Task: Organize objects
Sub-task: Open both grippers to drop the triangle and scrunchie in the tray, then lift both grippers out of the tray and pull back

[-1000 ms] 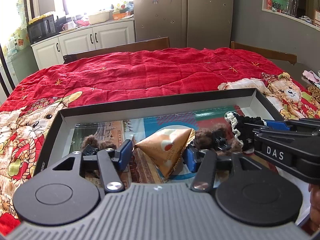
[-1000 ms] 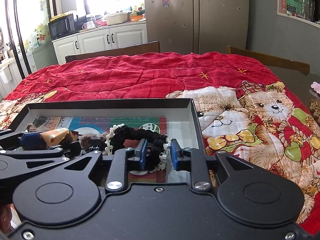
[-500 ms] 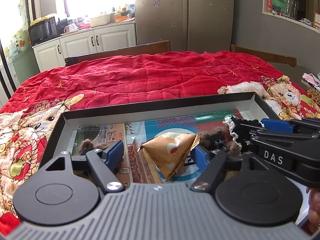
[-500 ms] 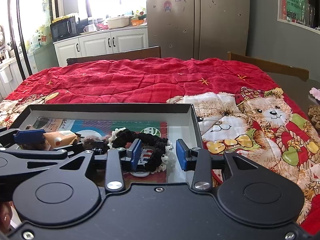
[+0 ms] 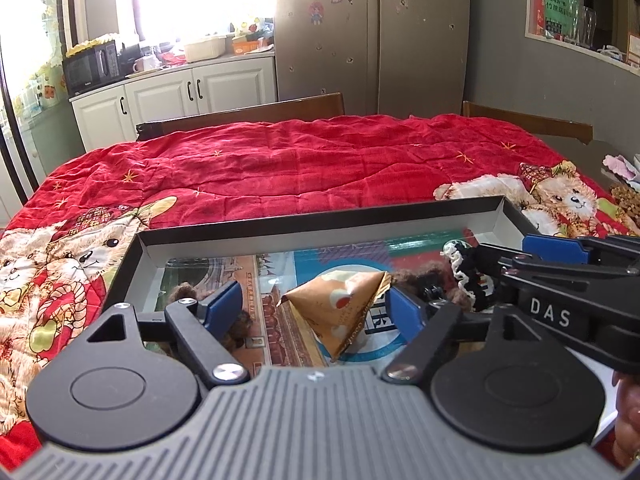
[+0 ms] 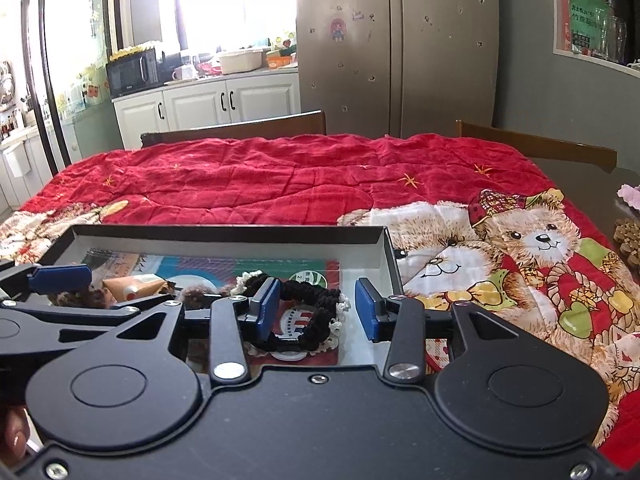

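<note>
A shallow black tray (image 5: pixel 320 226) with a pictured floor lies on the red quilt; it also shows in the right wrist view (image 6: pixel 224 236). An orange pyramid-shaped packet (image 5: pixel 340 308) lies in it between the wide-open jaws of my left gripper (image 5: pixel 316 308), free of both pads. A black hair tie with white lace trim (image 6: pixel 308 316) lies in the tray's right part, under my open right gripper (image 6: pixel 318 310). Brown fuzzy hair clips (image 5: pixel 424 280) lie between packet and hair tie. The right gripper (image 5: pixel 560 264) shows at the right of the left wrist view.
The table is covered by a red quilt with teddy bears (image 6: pixel 520 248). Wooden chair backs (image 5: pixel 248 114) stand at the far edge. Brown pine cones (image 6: pixel 630 236) and a pink item lie at the right edge. Kitchen cabinets and a fridge stand behind.
Both grippers have opened wide and lifted back a little. The left let go of the orange packet, the right let go of the black hair tie; both now lie in the tray.
</note>
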{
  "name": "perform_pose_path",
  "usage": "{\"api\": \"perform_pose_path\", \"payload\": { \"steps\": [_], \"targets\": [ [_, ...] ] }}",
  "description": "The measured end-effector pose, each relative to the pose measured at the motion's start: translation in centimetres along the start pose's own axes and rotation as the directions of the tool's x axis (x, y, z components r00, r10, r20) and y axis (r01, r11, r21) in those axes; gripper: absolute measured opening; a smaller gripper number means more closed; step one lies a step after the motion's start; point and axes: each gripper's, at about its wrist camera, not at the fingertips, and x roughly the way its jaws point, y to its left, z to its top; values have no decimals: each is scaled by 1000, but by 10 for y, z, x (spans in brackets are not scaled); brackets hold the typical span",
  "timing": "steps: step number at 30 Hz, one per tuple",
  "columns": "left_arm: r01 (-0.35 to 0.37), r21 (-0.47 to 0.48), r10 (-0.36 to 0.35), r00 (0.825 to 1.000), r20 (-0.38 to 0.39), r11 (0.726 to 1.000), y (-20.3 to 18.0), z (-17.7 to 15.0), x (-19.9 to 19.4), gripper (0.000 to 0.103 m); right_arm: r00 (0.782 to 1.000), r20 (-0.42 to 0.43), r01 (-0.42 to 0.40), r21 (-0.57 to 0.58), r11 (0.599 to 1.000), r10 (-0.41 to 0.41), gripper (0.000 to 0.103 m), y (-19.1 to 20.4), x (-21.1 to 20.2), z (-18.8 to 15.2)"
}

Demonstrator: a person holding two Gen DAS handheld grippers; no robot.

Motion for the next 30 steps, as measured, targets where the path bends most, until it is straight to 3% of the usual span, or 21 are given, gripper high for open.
{"api": "perform_pose_path", "payload": {
  "steps": [23, 30],
  "targets": [
    [-12, -8, 13, 998, 55, 1000, 7, 2, -53, 88, 999, 45, -26, -52, 998, 28, 42, 16, -67, 2],
    [-31, -7, 32, 996, 84, 999, 11, 0, -75, 93, 998, 55, -34, -95, 995, 40, 45, 25, -93, -2]
  ]
}}
